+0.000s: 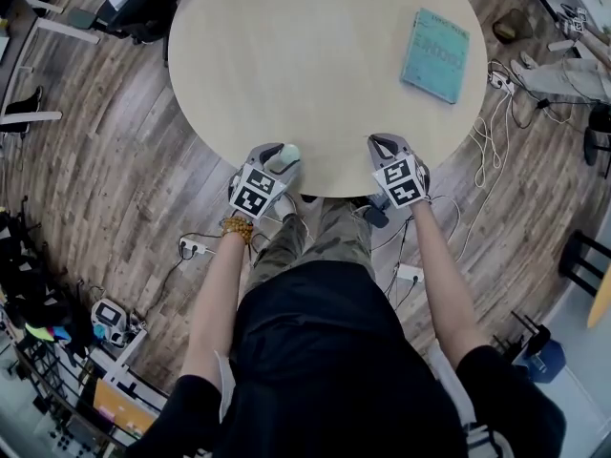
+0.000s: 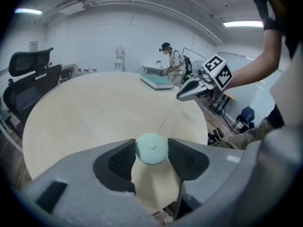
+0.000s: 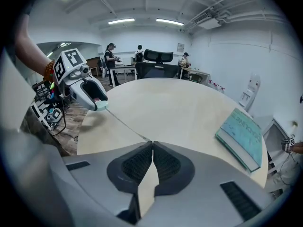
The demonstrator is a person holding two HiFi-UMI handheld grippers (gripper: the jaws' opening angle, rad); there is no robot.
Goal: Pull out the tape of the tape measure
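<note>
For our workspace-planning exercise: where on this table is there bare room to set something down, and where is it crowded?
The table is bare across its middle and left, bordered by the teal book at right. Crowded: the near edge, where the left gripper holds the tape measure and the right gripper pinches its tape.

Teal book [image 1: 435,42] lying flat on the round worktop [image 1: 315,65], well ahead of the right tool [image 1: 385,144], off to its right. Cables [image 1: 487,151] on the wood floor [image 1: 115,160].
</note>
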